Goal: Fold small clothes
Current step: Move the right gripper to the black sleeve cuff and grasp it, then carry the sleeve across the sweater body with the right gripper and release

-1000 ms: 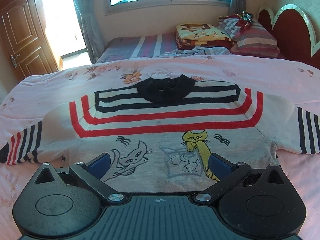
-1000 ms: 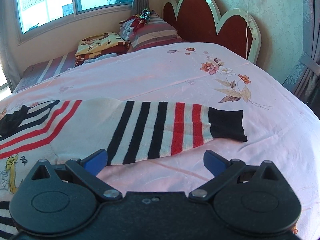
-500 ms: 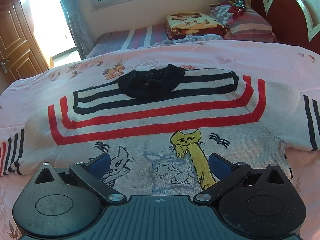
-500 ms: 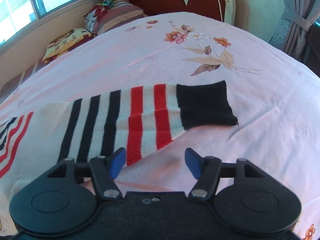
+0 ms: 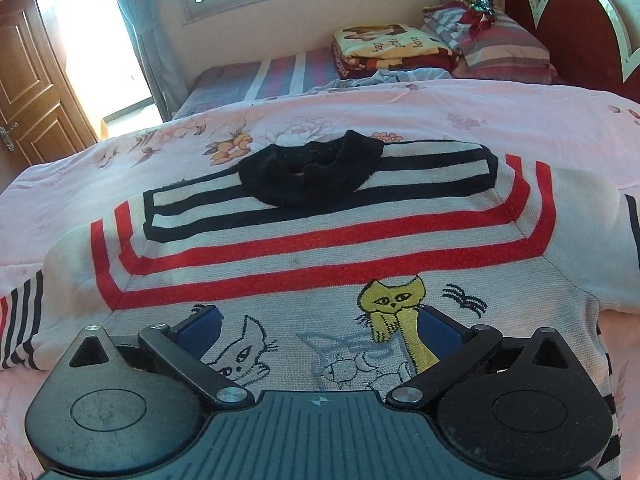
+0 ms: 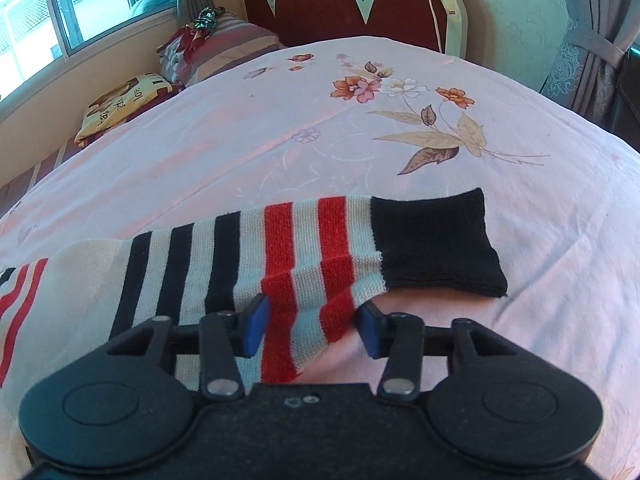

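Observation:
A small white knit sweater point(image 5: 320, 248) with red and black stripes, a black collar and cat pictures lies flat, front up, on the pink bed cover. My left gripper point(image 5: 316, 326) is open over its lower chest, low above the cats. Its right sleeve point(image 6: 304, 256), striped with a black cuff point(image 6: 436, 244), lies stretched out in the right wrist view. My right gripper point(image 6: 312, 328) is half closed around the near edge of the sleeve, its blue pads point(image 6: 256, 324) either side of the red stripes, with a gap still showing.
The pink floral bed cover point(image 6: 360, 128) stretches all round. Folded blankets point(image 5: 384, 48) and a striped pillow point(image 5: 504, 44) lie at the back near the red headboard point(image 6: 344, 4). A wooden door point(image 5: 24, 92) stands far left, a curtain point(image 6: 588, 36) at right.
My right gripper has moved forward onto the sleeve and narrowed its jaws around the sleeve edge. My left gripper has moved forward and lower over the sweater's front, still open.

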Available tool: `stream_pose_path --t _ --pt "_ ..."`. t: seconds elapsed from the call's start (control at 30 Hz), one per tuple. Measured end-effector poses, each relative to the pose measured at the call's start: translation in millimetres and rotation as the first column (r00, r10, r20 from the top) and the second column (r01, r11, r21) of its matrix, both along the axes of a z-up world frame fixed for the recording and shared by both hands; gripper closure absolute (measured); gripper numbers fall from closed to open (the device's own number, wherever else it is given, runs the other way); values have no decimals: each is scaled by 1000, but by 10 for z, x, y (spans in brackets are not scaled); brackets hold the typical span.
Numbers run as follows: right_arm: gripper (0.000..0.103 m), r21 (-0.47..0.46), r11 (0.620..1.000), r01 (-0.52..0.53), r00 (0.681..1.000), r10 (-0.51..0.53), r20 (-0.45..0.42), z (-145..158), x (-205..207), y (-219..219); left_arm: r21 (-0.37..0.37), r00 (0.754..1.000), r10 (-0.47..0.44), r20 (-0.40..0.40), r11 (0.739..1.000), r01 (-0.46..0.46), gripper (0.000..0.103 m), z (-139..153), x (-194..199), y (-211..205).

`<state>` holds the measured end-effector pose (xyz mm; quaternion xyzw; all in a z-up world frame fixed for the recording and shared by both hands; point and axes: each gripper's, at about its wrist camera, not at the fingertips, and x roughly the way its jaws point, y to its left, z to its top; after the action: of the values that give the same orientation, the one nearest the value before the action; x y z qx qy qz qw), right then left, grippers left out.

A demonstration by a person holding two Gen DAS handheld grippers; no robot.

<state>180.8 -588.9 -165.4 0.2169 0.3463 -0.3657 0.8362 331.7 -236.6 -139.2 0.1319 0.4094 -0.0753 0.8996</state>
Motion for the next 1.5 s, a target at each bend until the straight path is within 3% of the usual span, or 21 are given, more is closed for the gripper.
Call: stream_pose_path --t 0.23,0.47,0.63,0.7,0.87,0.93,1.0,1.03,1.13,1.27,1.4,1.5 --pt "79 25 999 -20 996 18 85 112 -19 50 23 1000 0 28 1000 0 0 4 16 110" --pt "84 -21 975 -219 954 219 203 500 335 661 -5 1000 0 24 1000 0 0 54 52 369" --pt "84 -52 909 -414 879 414 237 681 810 1501 -19 999 6 32 1000 -5 0 90 136 719" --pt "84 -13 872 -489 845 477 243 660 1000 1846 -34 999 26 23 999 -25 0 97 209 908" --pt "84 64 765 -641 760 620 196 333 1369 2707 -60 999 50 6 997 -49 0 45 375 1267" --pt "82 107 735 -670 741 651 166 162 1487 2927 -76 999 51 -3 996 -51 0 5 429 1366" --pt "57 149 707 -691 722 684 102 6 1591 3110 -80 998 63 -10 995 -63 0 -27 476 1426" --pt "48 148 712 -687 725 686 65 -35 1613 3166 -86 998 63 -14 994 -64 0 -42 496 1453" --pt "44 112 717 -688 725 685 73 32 1522 3189 -101 998 47 -46 994 -51 0 -100 543 1465" --pt "27 42 770 -636 768 628 122 244 1203 3030 -193 994 -38 -103 981 18 0 -133 534 1378" --pt "22 -69 820 -568 818 572 65 346 886 2811 -309 982 -108 -154 949 56 0 -196 554 1208" --pt "22 -107 842 -528 846 533 20 306 757 2636 -344 971 -128 -204 938 52 0 -358 629 1083"
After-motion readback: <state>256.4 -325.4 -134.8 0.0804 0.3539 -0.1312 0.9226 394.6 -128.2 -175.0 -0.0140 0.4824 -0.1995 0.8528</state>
